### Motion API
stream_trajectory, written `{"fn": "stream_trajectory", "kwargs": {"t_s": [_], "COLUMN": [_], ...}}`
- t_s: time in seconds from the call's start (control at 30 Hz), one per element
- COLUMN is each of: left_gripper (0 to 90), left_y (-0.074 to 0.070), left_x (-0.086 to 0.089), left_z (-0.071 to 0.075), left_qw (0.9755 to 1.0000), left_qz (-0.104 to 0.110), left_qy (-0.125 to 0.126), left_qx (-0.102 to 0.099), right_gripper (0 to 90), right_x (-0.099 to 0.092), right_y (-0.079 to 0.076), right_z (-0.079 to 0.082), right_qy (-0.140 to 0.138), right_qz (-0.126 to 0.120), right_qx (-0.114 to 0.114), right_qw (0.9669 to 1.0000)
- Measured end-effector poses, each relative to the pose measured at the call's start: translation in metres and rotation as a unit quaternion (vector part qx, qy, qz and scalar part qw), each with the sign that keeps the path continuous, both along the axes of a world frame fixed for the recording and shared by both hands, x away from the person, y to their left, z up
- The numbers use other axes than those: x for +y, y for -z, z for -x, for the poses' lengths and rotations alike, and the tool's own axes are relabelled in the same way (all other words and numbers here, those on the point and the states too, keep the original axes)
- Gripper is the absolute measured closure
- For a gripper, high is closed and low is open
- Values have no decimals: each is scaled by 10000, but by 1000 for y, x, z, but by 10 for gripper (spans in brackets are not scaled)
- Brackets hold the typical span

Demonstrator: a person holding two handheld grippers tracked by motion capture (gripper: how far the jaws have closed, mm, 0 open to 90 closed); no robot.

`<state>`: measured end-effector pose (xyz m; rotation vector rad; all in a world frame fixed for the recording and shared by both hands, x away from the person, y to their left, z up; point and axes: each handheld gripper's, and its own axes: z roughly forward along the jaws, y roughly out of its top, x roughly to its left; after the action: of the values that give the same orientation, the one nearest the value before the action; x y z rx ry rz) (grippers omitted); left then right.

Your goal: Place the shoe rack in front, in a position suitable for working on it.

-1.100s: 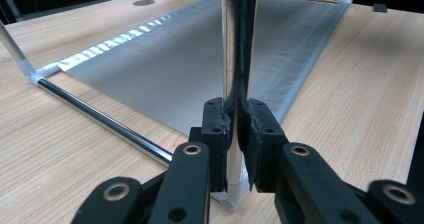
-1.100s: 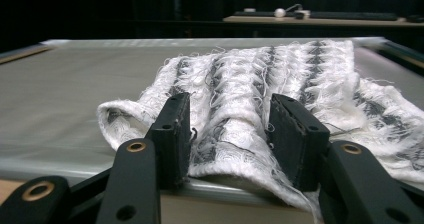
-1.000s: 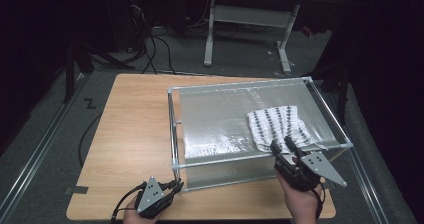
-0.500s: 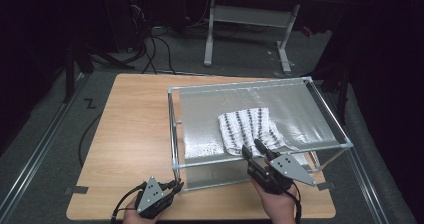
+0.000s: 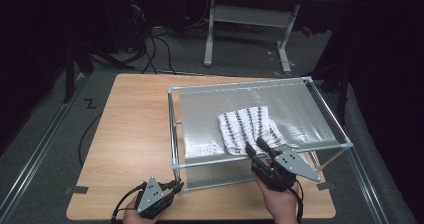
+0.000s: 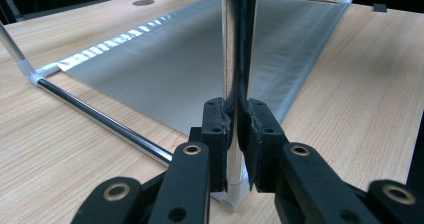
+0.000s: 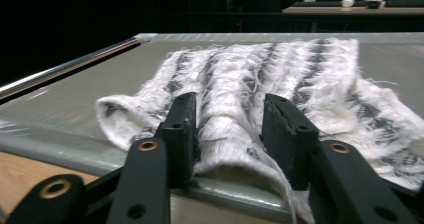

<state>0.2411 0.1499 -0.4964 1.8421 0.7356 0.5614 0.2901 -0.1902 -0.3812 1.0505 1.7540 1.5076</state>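
A white towel with dark stripes (image 5: 247,126) lies on the grey sheet (image 5: 295,104) stretched over a metal frame. My right gripper (image 5: 255,146) is at the frame's near rail, and its jaws have just been closing. In the right gripper view a fold of the towel (image 7: 280,69) fills the gap of the right gripper (image 7: 230,109), pressed from both sides. My left gripper (image 5: 175,185) sits low at the frame's near left corner. The left gripper view has the left gripper (image 6: 235,109) shut on the upright chrome post (image 6: 231,44).
The frame stands on the right half of a wooden table (image 5: 130,129); bare wood lies to its left. The frame's top rail (image 5: 260,156) runs just in front of my right gripper. Beyond the table are a desk's legs (image 5: 210,39) and cables (image 5: 155,49) on the floor.
My right gripper has moved left along the near rail, and the towel has slid left with it. Its jaws have narrowed on the fold. The left gripper has kept still.
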Motion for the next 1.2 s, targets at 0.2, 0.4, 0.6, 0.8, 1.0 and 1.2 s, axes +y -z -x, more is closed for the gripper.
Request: {"fn": "stream_trajectory", "kwargs": {"t_s": [0.2, 0.4, 0.6, 0.8, 1.0, 1.2], "left_gripper": [804, 804, 804, 804, 804, 804], "left_y": [0, 0, 0, 0, 0, 0], "left_x": [0, 0, 0, 0, 0, 0], "left_z": [0, 0, 0, 0, 0, 0], "left_qw": [10000, 10000, 10000, 10000, 10000, 10000], "left_qz": [3, 3, 1, 2, -11, -12], "left_qy": [2, 3, 8, 8, 4, -1], "left_qx": [-1, -1, 5, 13, -13, -15], "right_gripper": [633, 672, 702, 705, 703, 746], "right_x": [16, 36, 64, 84, 106, 117], "right_y": [1, 1, 0, 0, -1, -1], "right_z": [4, 9, 13, 16, 23, 27], "right_qy": [-246, -505, -953, -1255, -1558, -1680], "right_qz": [73, 86, -5, -47, -2, 102], "right_qx": [-44, -81, -29, 3, -23, -118], "right_qw": [9997, 9987, 9954, 9921, 9878, 9857]}}
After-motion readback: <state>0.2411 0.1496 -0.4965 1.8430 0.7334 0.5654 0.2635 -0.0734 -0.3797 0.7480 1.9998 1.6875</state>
